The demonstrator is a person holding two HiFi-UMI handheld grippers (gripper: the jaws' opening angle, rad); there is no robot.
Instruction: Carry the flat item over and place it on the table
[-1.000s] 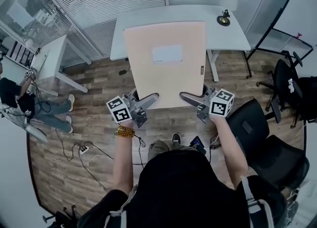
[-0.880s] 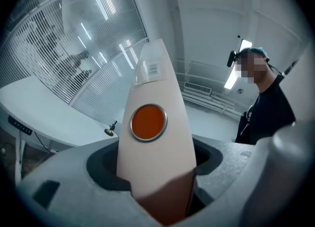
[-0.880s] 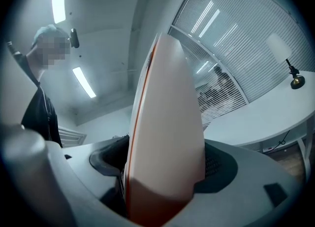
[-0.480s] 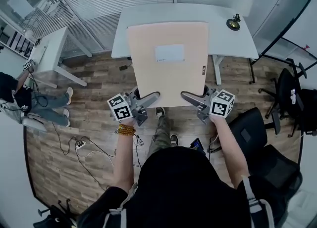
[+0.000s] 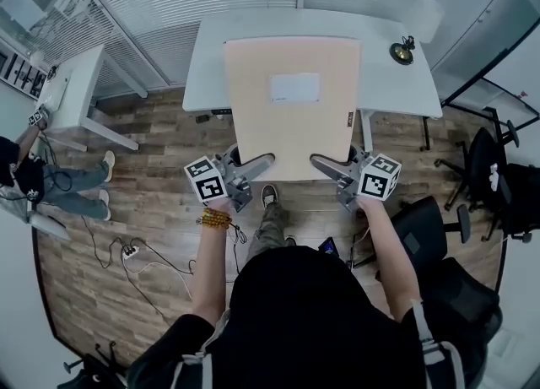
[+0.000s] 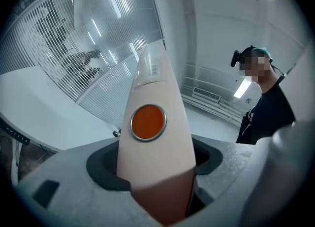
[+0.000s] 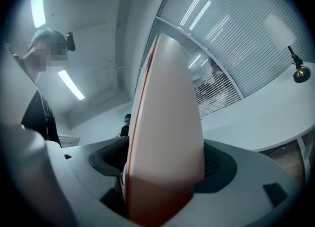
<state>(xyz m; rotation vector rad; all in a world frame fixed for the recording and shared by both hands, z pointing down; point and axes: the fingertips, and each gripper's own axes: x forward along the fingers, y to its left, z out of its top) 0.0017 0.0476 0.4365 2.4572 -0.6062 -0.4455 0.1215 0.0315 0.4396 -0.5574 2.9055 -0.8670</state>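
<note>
A large flat pale-peach board (image 5: 291, 117) with a white label hangs level in the air, its far part over the white table (image 5: 211, 41). My left gripper (image 5: 253, 164) is shut on the board's near left corner, and my right gripper (image 5: 331, 164) is shut on its near right corner. In the left gripper view the board (image 6: 155, 137) stands edge-on between the grey jaws, with an orange round disc on it. The right gripper view likewise has the board (image 7: 165, 137) wedged between the jaws, with a thin orange edge on its left.
A small brass desk lamp (image 5: 402, 50) stands on the table's right end. Black office chairs (image 5: 439, 244) are at the right. A second white table (image 5: 72, 96) and a seated person (image 5: 34, 185) are at the left. Cables and a power strip (image 5: 128, 252) lie on the wood floor.
Both grippers have carried the board forward, so more of it now lies over the white table. The grip on both corners is unchanged.
</note>
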